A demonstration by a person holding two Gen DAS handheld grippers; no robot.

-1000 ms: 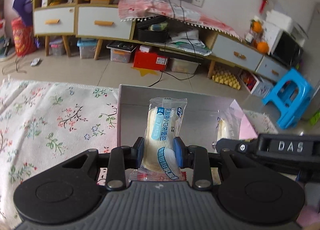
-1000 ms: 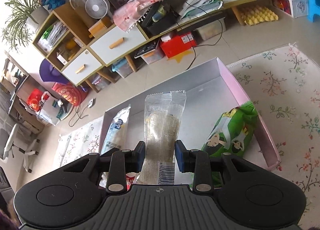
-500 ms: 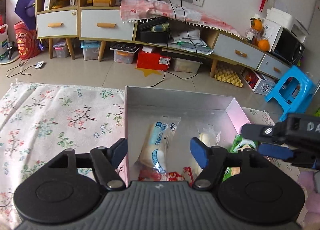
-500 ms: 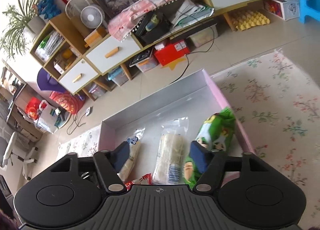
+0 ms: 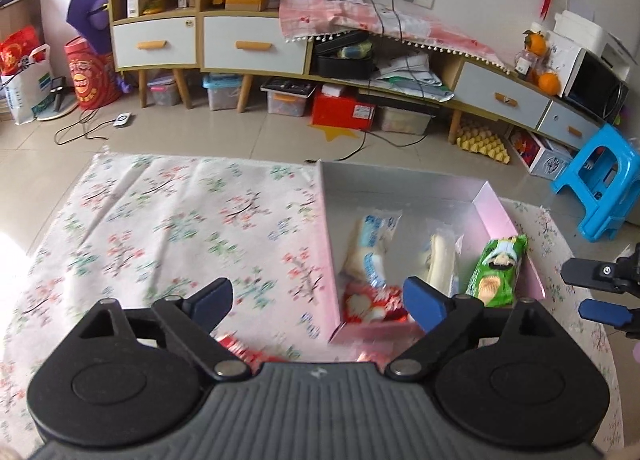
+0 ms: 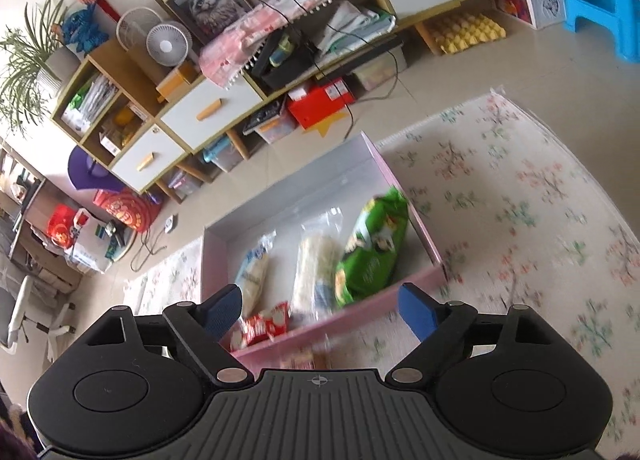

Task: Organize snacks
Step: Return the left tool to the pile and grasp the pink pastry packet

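1. A floral rug (image 5: 180, 228) covers the tiled floor (image 5: 240, 136), with a low cabinet (image 5: 256, 44) along the wall
2. The pink box (image 6: 412, 196) on the rug holds a blue-white pack (image 5: 370, 252), clear pack (image 6: 314, 272), green bag (image 6: 372, 248) and red pack (image 5: 372, 302)
3. Left gripper (image 5: 318, 302) and right gripper (image 6: 318, 312) both gape wide, empty

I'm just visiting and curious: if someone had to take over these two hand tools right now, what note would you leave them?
Left tool: open, holding nothing.
Right tool: open, holding nothing.
Pink box on the flowered cloth holds a blue-label bread pack, a clear bread pack, a green bag and a red packet.
Left: a red packet lies outside the box, near the left tool; box it next.
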